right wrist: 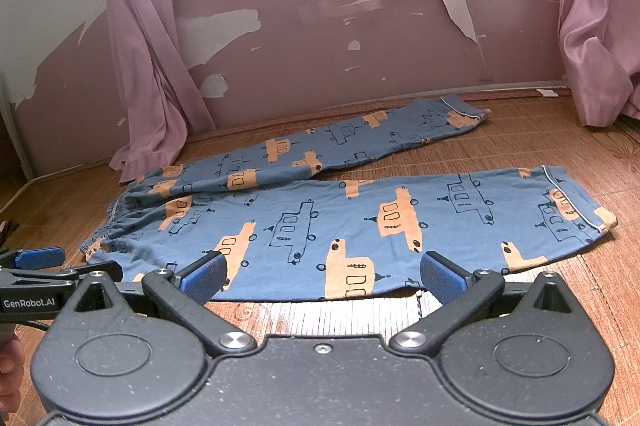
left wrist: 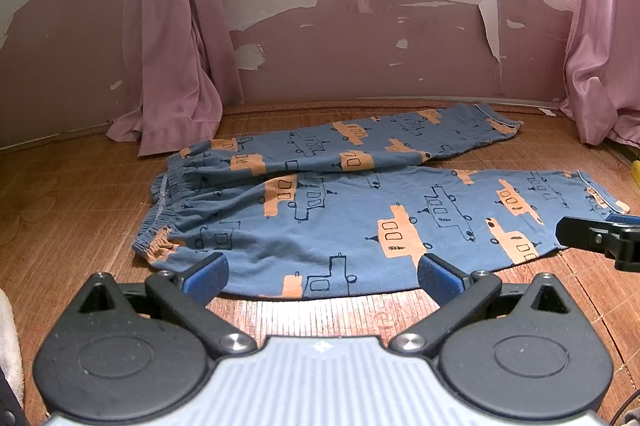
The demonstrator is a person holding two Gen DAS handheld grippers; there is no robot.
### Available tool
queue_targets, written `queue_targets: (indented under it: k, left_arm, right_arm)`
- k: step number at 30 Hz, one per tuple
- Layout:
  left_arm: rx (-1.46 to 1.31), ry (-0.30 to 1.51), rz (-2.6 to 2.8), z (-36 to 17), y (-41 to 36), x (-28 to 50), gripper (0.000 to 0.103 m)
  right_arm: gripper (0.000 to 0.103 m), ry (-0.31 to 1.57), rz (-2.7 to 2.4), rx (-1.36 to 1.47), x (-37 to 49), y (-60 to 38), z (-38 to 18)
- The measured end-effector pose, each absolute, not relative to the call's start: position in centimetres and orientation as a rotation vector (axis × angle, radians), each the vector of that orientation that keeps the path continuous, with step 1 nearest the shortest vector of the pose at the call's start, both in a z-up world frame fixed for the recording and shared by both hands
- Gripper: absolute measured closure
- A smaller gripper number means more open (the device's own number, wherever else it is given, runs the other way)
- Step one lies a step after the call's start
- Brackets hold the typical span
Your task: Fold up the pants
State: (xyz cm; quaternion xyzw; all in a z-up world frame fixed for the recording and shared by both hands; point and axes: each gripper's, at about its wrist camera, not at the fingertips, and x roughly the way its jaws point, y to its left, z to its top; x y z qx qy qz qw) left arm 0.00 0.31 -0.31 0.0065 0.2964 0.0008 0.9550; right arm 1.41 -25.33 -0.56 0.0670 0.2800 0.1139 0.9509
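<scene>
Pants point(left wrist: 340, 226) lie flat on the mat point(left wrist: 80, 194), legs spread, totally unfolded. Both grippers point(left wrist: 322, 278) point(right wrist: 322, 276) hover wide apart, holding nothing.

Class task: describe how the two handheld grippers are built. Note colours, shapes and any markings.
The left gripper has a ribbed pale grey body; the right gripper has a speckled black one. Both have black linkage arms, round black housings, silver pivot bolts and blue textured finger pads. White "GenRobot.AI" lettering marks the left gripper's side.

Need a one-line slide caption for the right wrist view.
Open right tool hovers at the near edge of blue vehicle-print pants spread flat on a woven mat, left tool alongside.
</scene>
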Motion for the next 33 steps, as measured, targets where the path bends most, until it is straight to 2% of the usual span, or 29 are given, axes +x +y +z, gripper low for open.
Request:
queue_targets:
  k: [19, 27, 33]
  left_arm:
    - [0.025, 0.625, 0.008, -0.5, 0.2, 0.3, 0.0]
    - [0.049, 0.777, 0.051, 1.8, 1.8, 5.1, 0.0]
    - [0.293, 0.833, 0.067, 6.0, 3.5, 11.9, 0.0]
  right_arm:
    - [0.0, 0.581, 0.232, 0.139, 1.5, -25.4, -0.5]
    - [0.001, 0.574, 0.343, 0.03, 3.7, -25.8, 2.6]
    - [0.001, 0.58, 0.424, -0.125, 8.2, -27.8, 5.3]
